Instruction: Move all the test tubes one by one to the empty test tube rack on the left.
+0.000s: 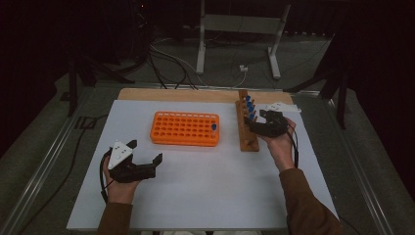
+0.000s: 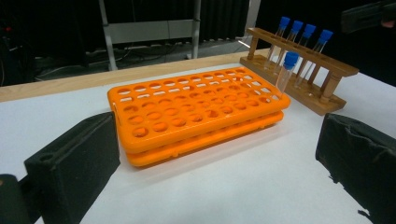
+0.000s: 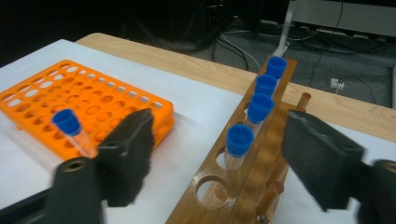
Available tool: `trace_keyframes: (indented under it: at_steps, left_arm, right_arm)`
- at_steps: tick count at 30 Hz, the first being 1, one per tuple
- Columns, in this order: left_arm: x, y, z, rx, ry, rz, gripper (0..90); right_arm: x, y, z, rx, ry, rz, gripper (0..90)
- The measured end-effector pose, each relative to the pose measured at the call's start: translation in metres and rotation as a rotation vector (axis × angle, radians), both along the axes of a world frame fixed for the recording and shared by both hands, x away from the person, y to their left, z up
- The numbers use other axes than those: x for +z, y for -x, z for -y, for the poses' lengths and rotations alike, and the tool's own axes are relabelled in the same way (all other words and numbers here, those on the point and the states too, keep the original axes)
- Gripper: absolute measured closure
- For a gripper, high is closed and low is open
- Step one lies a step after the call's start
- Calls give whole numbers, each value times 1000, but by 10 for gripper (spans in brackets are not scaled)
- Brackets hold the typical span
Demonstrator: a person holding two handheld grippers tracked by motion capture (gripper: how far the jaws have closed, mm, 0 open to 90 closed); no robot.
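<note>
High view: you work two racks on a white table (image 1: 205, 186); one blue-capped tube (image 1: 214, 127) already stands in the orange rack (image 1: 184, 129), four tubes remain in the wooden rack (image 1: 246, 128).
Right gripper (image 1: 262, 122): your fingers stand part-open, straddling the wooden rack (image 3: 243, 186); nothing gripped yet.
Next tube (image 3: 237, 142): in the right gripper view it stands between your fingers, nearer the left pad (image 3: 128, 154) than the right, touching neither as far as I can tell.
Other tubes: three more in line beyond it, farther from your fingertips; an empty hole sits nearest you.
Left gripper (image 1: 147, 161): fingers wide open, empty, resting low on the table, well apart from the orange rack (image 2: 196, 112) ahead of them.
Progress: my reading is one of five moved; the second pick is about to be made, four transfers left.
Surface: white sheet over a wooden top, bare but for the racks.
Room: dark, curtained; cables on grey floor, a metal stand frame (image 1: 240, 29) behind the table.
</note>
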State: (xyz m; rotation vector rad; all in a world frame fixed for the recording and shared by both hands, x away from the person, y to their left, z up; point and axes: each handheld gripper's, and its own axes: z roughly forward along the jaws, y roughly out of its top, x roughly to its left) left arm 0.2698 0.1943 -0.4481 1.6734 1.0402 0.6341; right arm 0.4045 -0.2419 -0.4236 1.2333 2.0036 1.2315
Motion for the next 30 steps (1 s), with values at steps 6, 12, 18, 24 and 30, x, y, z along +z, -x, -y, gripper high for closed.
trace_keyframes:
  at_steps: [6,12,18,24,30]
  left_arm:
    - [-1,0,-1,5,2,-2,8]
    - [-2,0,-1,7,7,-4,8]
    - [-3,-1,-1,5,10,-10,8]
    - [-4,-1,-1,5,10,-13,8]
    - [-4,-2,-1,4,9,-17,8]
  right_arm:
    - [-9,-10,-2,-19,9,-26,449]
    - [-18,-20,-1,-52,30,-52,525]
    - [-26,-25,-2,-68,46,-56,618]
    - [-30,-27,-4,-57,33,-85,712]
    - [-32,-26,-6,-51,30,-93,753]
